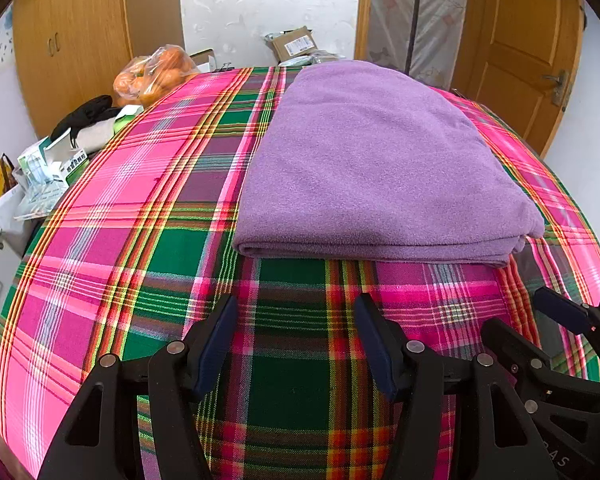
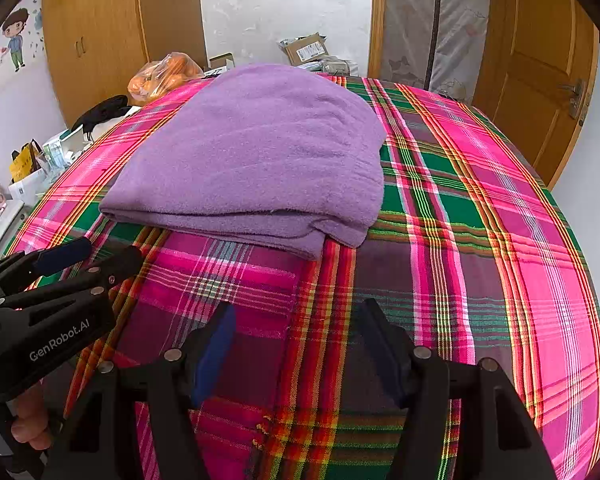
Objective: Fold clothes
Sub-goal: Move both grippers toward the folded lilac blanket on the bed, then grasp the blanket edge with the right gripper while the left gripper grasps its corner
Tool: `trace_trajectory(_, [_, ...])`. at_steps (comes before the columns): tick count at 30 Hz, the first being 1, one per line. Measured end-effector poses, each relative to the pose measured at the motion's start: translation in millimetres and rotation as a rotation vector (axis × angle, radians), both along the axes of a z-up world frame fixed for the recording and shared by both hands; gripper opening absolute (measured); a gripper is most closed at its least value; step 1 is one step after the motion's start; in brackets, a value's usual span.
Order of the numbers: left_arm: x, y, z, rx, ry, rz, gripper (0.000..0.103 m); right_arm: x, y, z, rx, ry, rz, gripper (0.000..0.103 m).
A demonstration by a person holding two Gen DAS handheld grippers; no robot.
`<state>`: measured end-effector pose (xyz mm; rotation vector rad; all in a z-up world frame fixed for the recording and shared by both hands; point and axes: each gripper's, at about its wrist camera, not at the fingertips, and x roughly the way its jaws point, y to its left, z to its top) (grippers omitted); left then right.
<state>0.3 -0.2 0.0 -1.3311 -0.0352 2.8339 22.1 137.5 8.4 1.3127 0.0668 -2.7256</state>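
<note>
My left gripper [image 1: 296, 344] and right gripper [image 2: 296, 352] both hang spread and empty over the plaid cloth-covered table [image 1: 140, 240], the folded purple fleece garment [image 1: 372, 168] lying at twelve o'clock, its long axis running away from me, its near edge about equally close to both.

black gripper [image 1: 296, 344], blue pads [image 1: 216, 344], silver screws

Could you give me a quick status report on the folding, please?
Left gripper and right gripper open, empty, short of the cloth. Purple towel folded, flat on the plaid sheet. Nothing in the way.
</note>
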Motion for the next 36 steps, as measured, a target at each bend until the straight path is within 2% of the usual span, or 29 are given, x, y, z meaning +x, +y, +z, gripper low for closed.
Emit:
trace_trajectory(19, [-0.7,1.3,-1.0,-0.014,0.000,0.000,0.063,0.2,-1.0,-0.8,0.005,-0.003,0.009,0.069])
trace_trajectory(25, [-0.5,0.8,0.1,0.000,-0.010,-0.028,0.063,0.5,0.2,-0.9,-0.010,-0.002,0.013,0.071])
trace_trajectory(27, [-0.4,0.5,0.6,0.005,-0.013,-0.039,0.063,1.5,6.0,0.7,-0.042,0.005,0.009,0.067])
trace_trajectory(29, [-0.4,0.1,1.3,0.012,-0.019,-0.055,0.063,2.3,16.6,2.4,-0.107,0.009,0.008,0.051])
trace_trajectory(30, [-0.4,-0.2,3.1,0.016,-0.023,-0.078,0.063,2.4,23.9,3.5,-0.146,0.012,0.003,0.049])
trace_trajectory(36, [5.1,6.7,29.2,-0.038,0.098,-0.163,0.063,2.6,61.9,20.3,-0.349,0.093,0.000,0.047])
